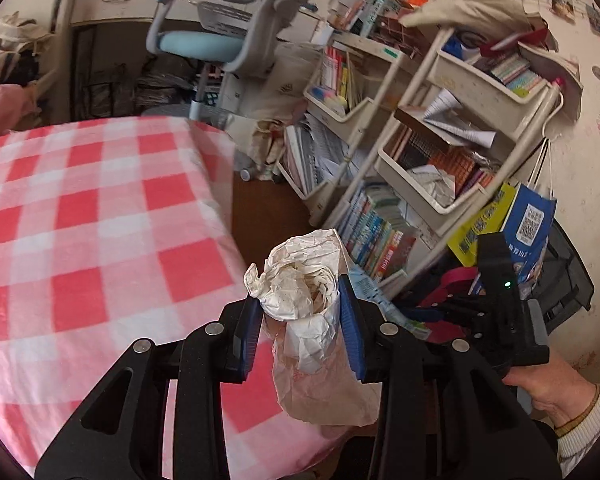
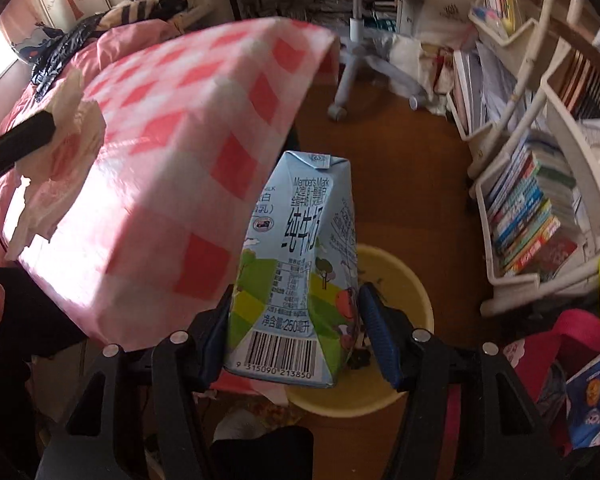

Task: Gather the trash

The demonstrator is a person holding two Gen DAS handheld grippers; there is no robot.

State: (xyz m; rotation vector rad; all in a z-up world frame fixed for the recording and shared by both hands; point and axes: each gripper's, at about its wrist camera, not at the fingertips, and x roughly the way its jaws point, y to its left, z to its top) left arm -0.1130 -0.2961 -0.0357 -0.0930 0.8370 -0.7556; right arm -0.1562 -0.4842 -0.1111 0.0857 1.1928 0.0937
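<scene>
Beside the pink-and-white checked bed (image 1: 100,208), a crumpled white paper wrapper (image 1: 304,304) is pinched by the left gripper (image 1: 300,320) and a pale-blue milk carton (image 2: 296,272) by the right gripper (image 2: 296,340) over the round yellow bin (image 2: 400,380), so release is called for next.

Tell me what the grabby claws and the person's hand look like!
Each hand-held gripper is black plastic with chunky angled arms, round silver bolts and blue ribbed finger pads. The left hand-held gripper and right hand-held gripper match. In the left view, the right one's body shows a tiny green light. The person's hand has a white knitted cuff and a thin gold bracelet.
</scene>
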